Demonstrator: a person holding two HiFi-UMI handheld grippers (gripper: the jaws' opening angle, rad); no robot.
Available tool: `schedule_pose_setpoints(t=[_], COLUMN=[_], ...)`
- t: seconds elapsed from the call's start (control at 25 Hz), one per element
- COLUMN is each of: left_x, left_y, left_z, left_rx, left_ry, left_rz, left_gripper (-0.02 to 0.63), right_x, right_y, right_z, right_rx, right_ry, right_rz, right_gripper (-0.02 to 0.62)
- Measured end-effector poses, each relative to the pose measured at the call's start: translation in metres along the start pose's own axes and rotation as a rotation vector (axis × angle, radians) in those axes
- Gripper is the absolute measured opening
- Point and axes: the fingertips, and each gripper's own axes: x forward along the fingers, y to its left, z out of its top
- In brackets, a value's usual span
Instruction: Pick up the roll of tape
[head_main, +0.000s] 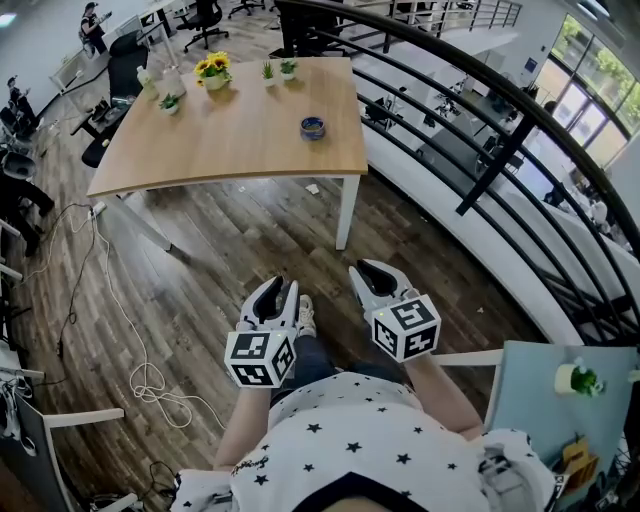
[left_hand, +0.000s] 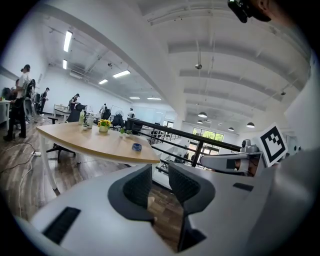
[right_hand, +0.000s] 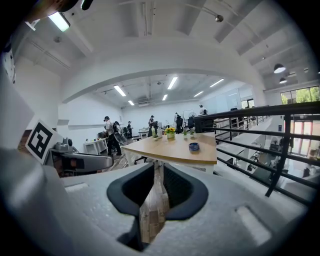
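The roll of tape, small and blue, lies near the right end of the wooden table, far ahead of both grippers. It also shows in the left gripper view as the tape and in the right gripper view as the tape. My left gripper and right gripper hover side by side over the wood floor, well short of the table. The left gripper shows a clear gap with nothing in it. On the right gripper the gap is narrower, with only floor seen through it.
A pot of yellow flowers and small potted plants stand at the table's far side. A black railing runs along the right. Loose cable lies on the floor at left. People and desks fill the far background.
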Motion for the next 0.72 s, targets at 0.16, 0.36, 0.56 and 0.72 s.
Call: schedule_pose_setpoints(t=[0.16, 0.36, 0.56, 0.72], left_x=[0.021, 0.054, 0.086, 0.112], left_y=[0.016, 0.037, 0.059, 0.079], left_z=[0.01, 0.019, 0.037, 0.056], left_rx=[-0.005, -0.015, -0.022, -0.023], left_ry=[-0.002, 0.012, 0.014, 0.012], left_rz=[0.004, -0.007, -0.007, -0.013], left_gripper=[0.115, 0.139, 0.156, 0.167], right_x=[0.025, 0.06, 0.097, 0.13], right_y=[-0.011, -0.029, -0.047, -0.057], right_z=[0.011, 0.027, 0.045, 0.062], right_rx=[-0.002, -0.002, -0.001, -0.005], right_ry=[0.003, 0.006, 0.017, 0.029], right_rz=[0.005, 0.002, 0.002, 0.004], right_gripper=[0.058, 0.074, 0.083, 0.101])
